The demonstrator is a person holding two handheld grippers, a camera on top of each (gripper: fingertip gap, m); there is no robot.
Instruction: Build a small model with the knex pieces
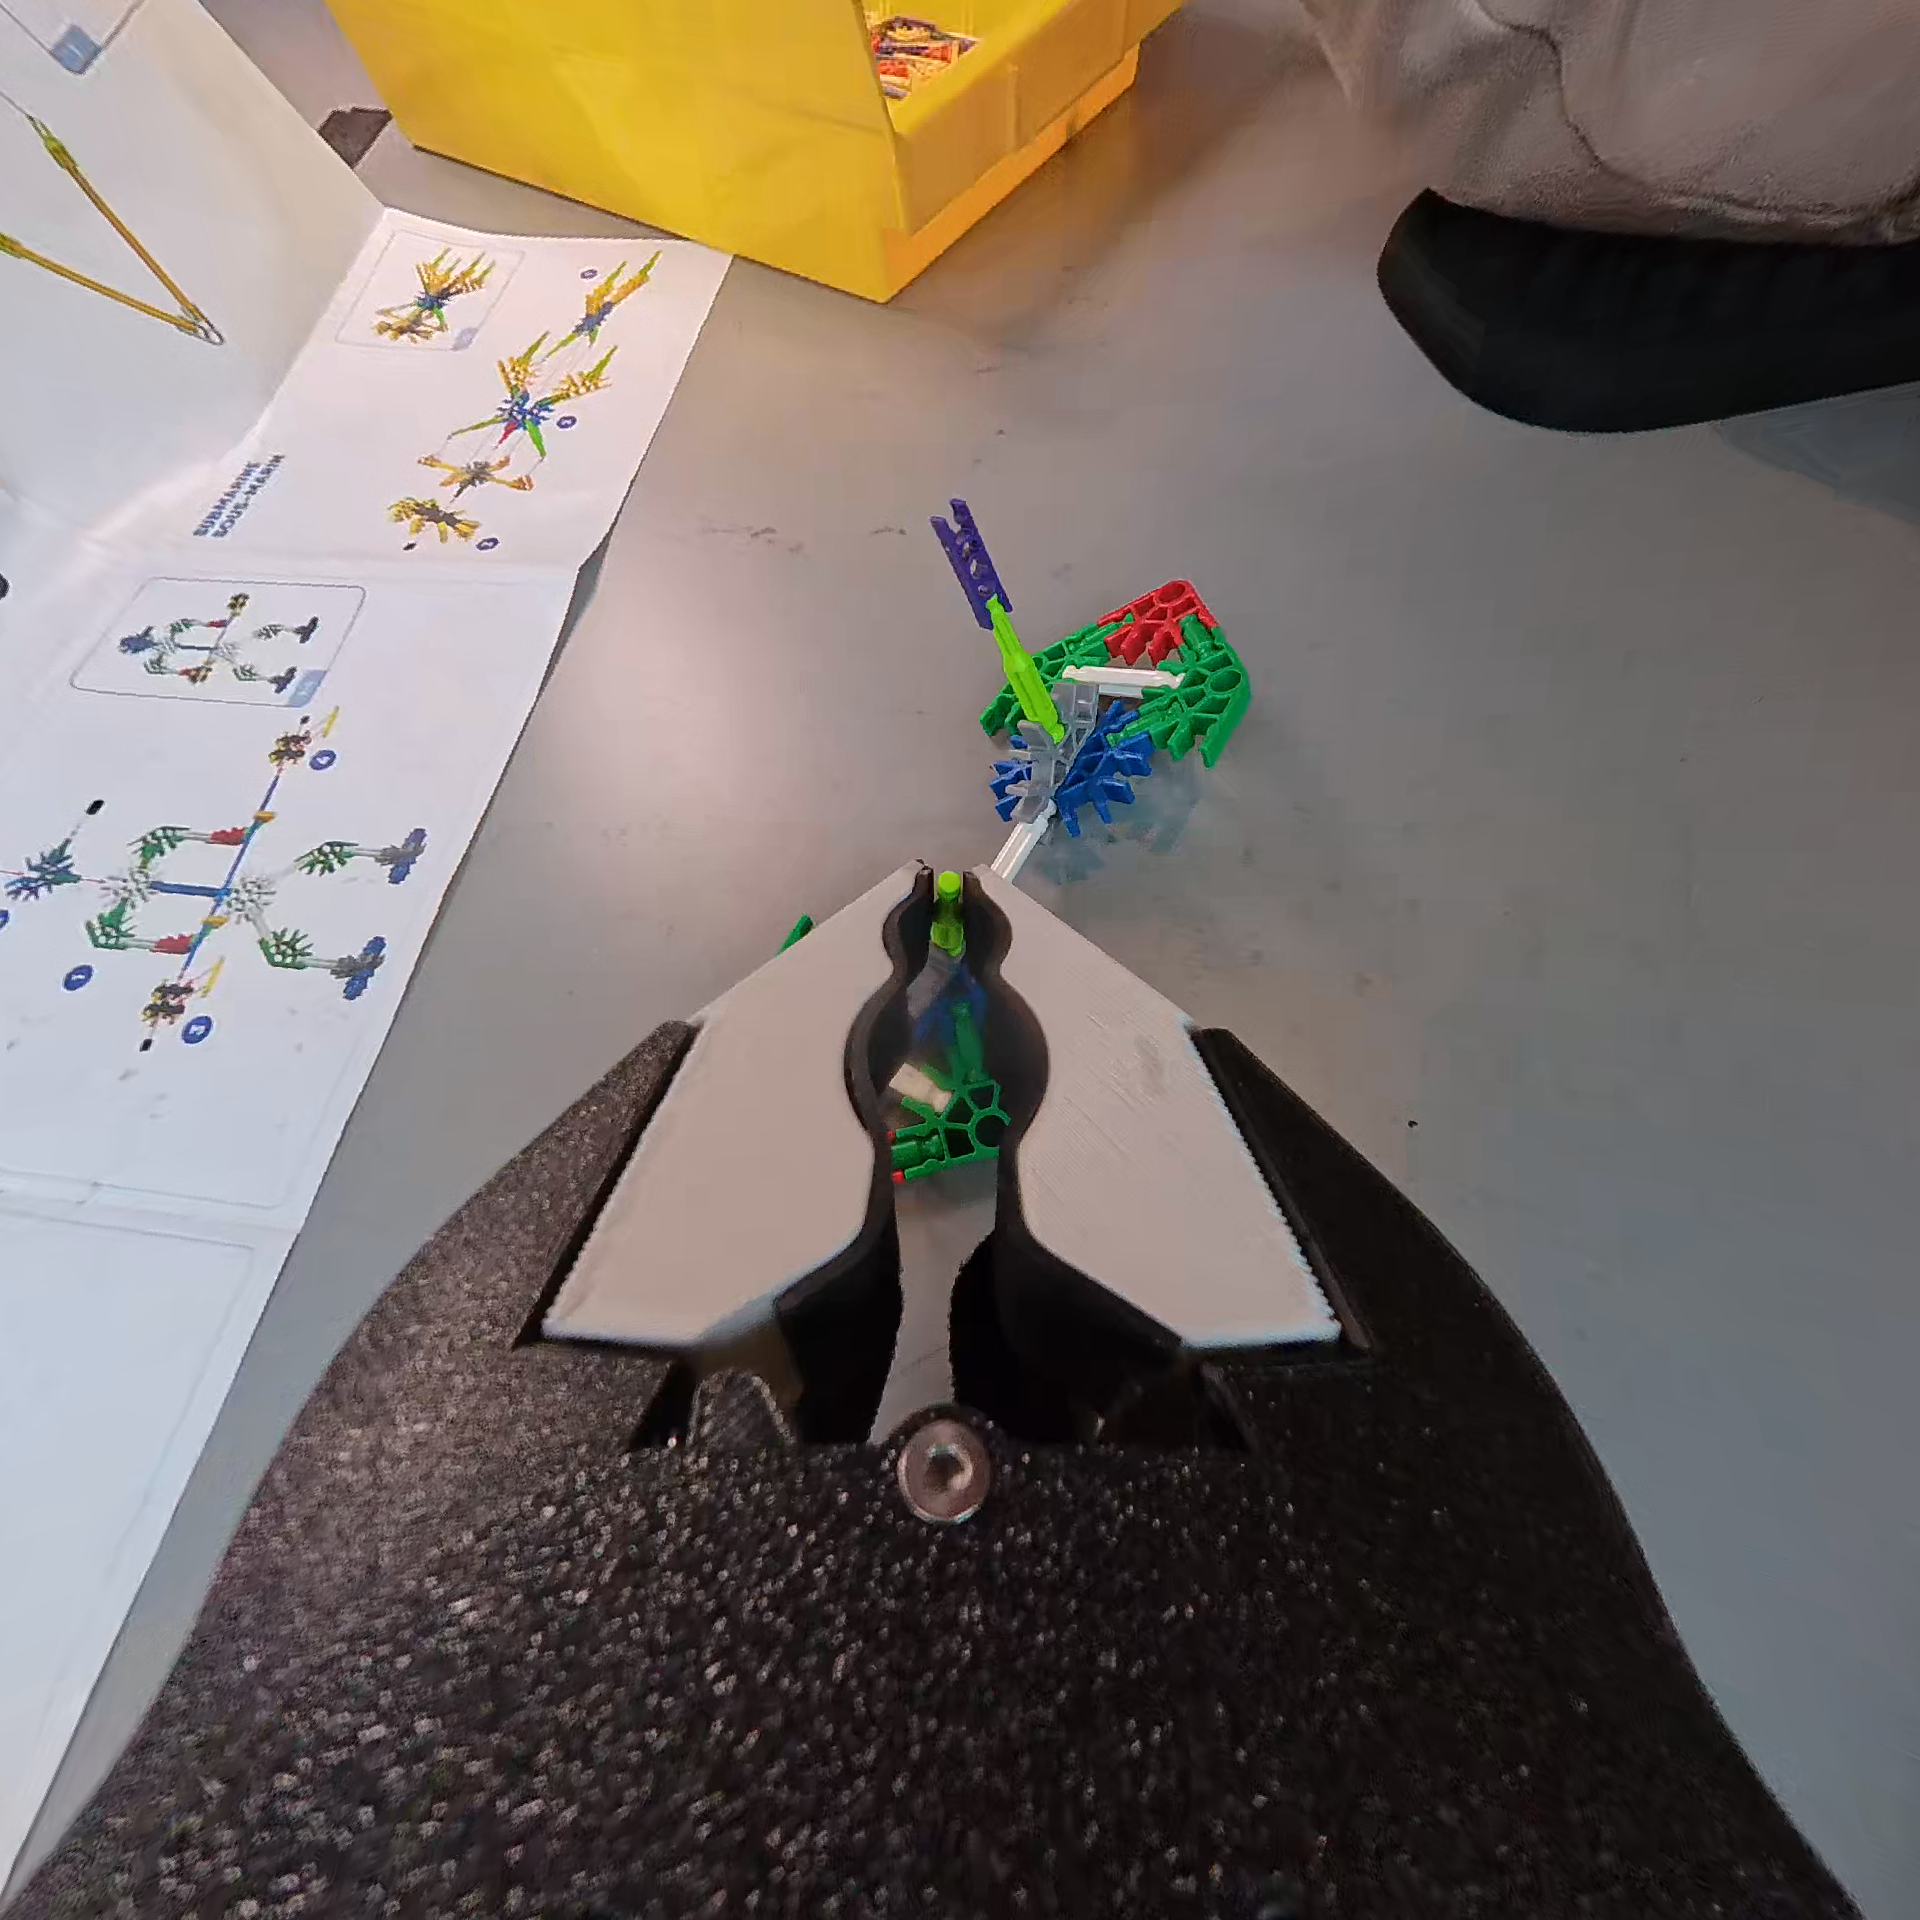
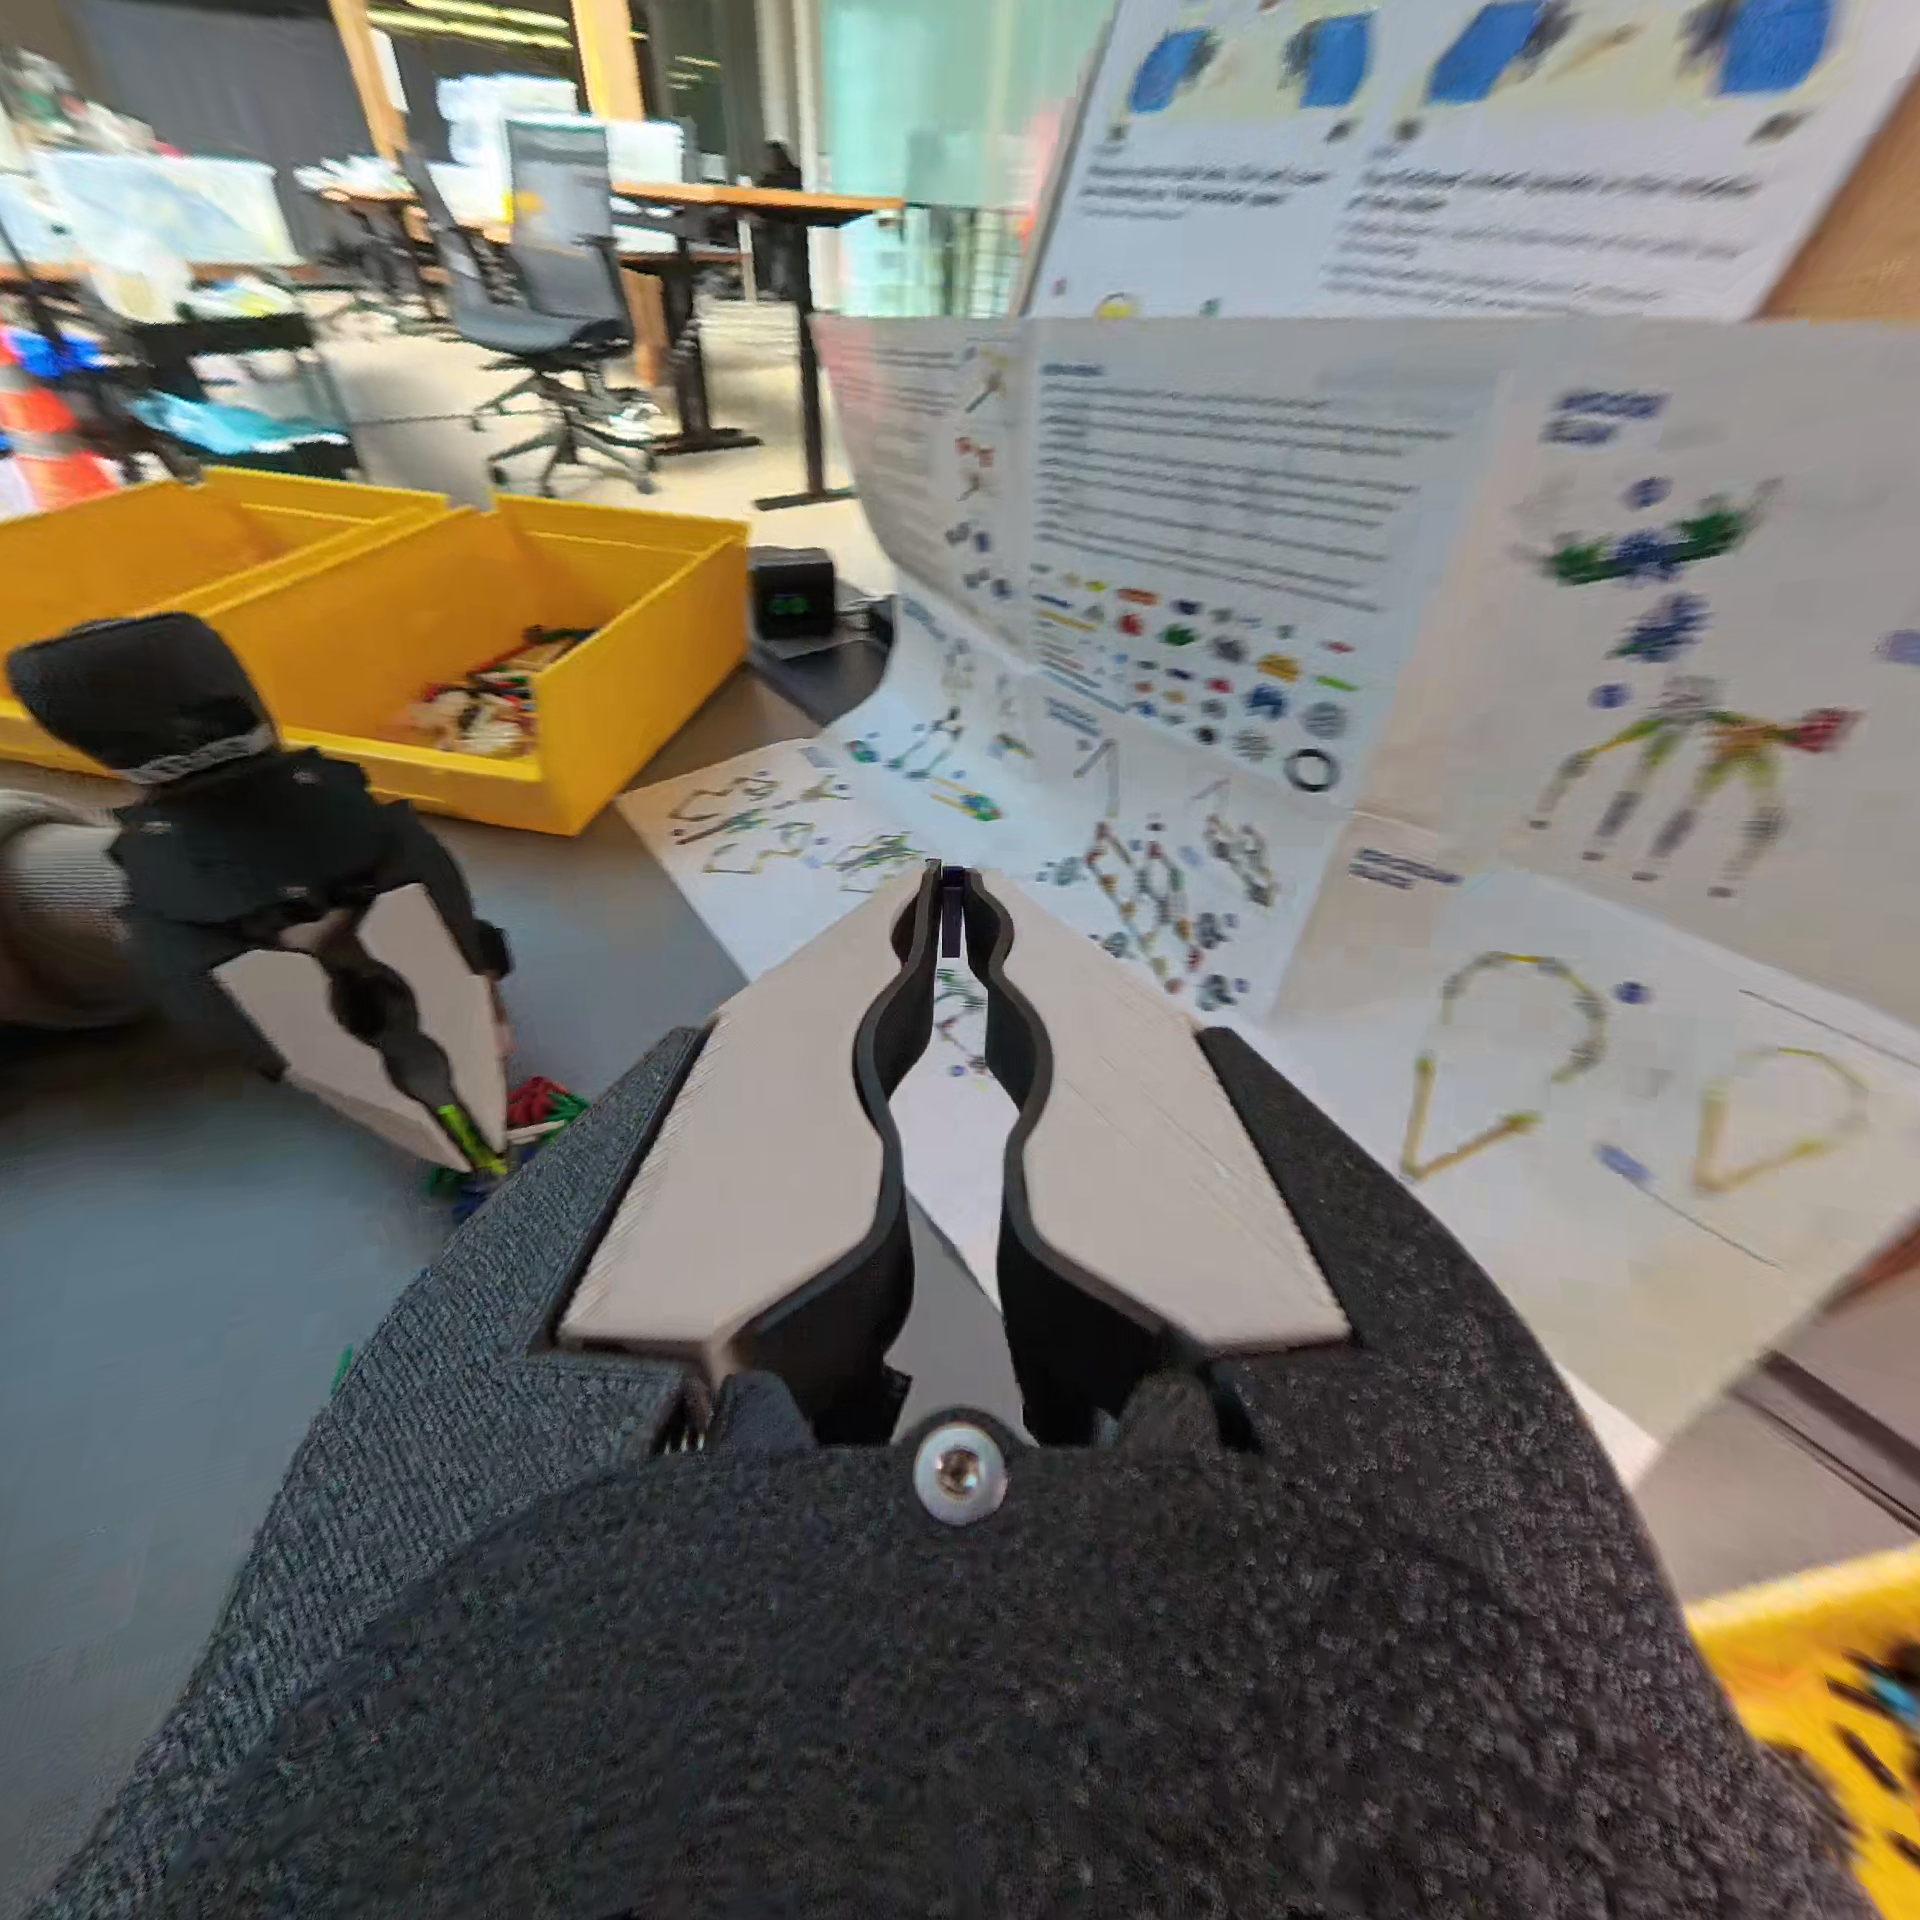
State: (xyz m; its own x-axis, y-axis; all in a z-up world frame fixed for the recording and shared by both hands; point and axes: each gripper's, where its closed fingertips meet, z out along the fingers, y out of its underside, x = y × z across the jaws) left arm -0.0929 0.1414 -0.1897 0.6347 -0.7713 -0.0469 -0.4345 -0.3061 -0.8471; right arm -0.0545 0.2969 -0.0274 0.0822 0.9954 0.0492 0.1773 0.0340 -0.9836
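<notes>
Between the left gripper (image 1: 948,883) tips: a lime-green rod (image 1: 948,914), jaws nearly closed and pinching it near its end. Under the jaws, green connector (image 1: 951,1127) and bits of blue and white, part of the same toy build by the look of it. Just past the tips on the grey table (image 1: 1455,935), the rest of the construction-toy assembly (image 1: 1117,707): green, red, blue and grey connectors, white rods, purple piece (image 1: 971,561) sticking up far-left.

Right gripper (image 2: 951,894): jaws almost shut on a small dark purple piece (image 2: 951,920), held above the instruction sheet (image 2: 1195,831).

Handling guess: light, stiff plastic, snap joints likely to pop under twist. Grip rods mid-length or connector flats.

Far: yellow bins (image 2: 468,644) with loose parts.
</notes>
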